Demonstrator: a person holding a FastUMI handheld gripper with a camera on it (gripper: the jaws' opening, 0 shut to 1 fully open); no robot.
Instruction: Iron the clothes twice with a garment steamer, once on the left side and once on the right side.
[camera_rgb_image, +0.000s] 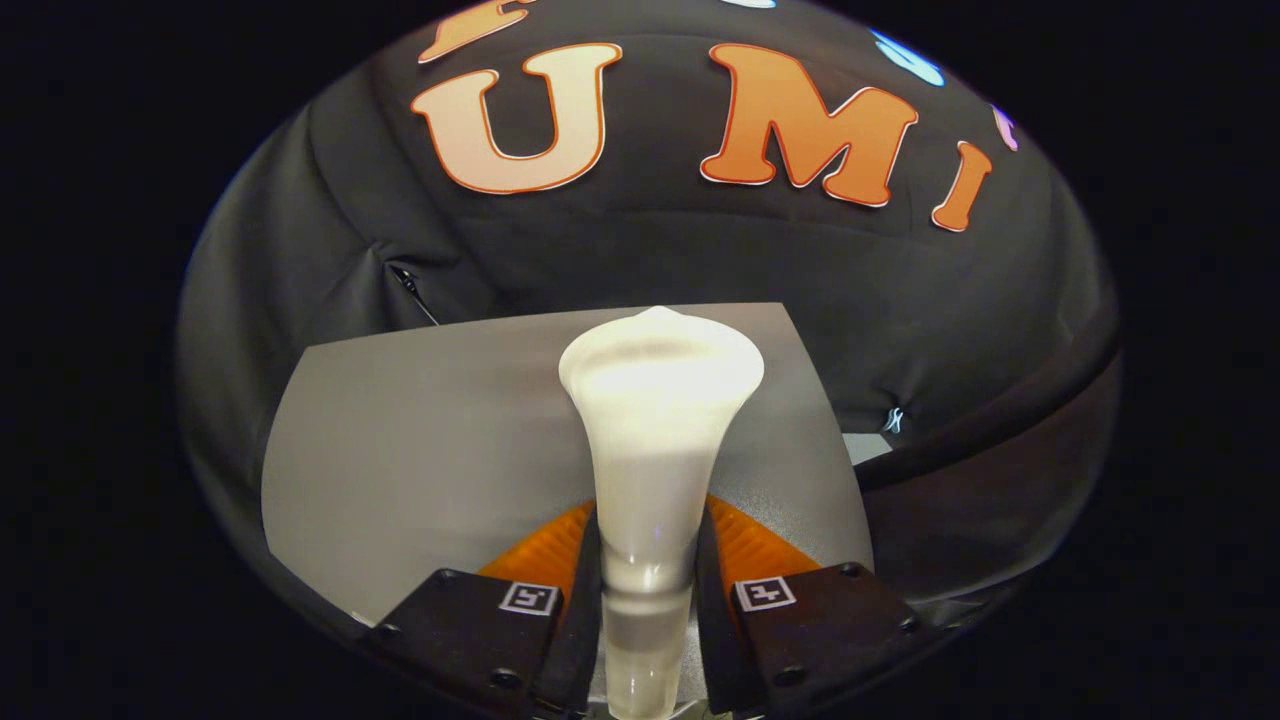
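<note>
the steamer (655, 450) stood clamped between the tongs (650, 590), both fingers pressed on its narrow handle, its long axis running straight ahead from them and flaring to a wide head beyond the tips. under and past the head lay a flat grey desk (400, 440). no clothes lay on that surface, so the next move likely meant finding the garment.

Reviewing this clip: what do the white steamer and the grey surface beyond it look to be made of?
The steamer, clamped between both fingers of the tool, looks like smooth glossy plastic: bright highlights run along its neck and flared head. The grey surface beyond looks matte, flat and unwrinkled, with no shine. It could be stiff board or taut fabric; I cannot tell which.
</note>
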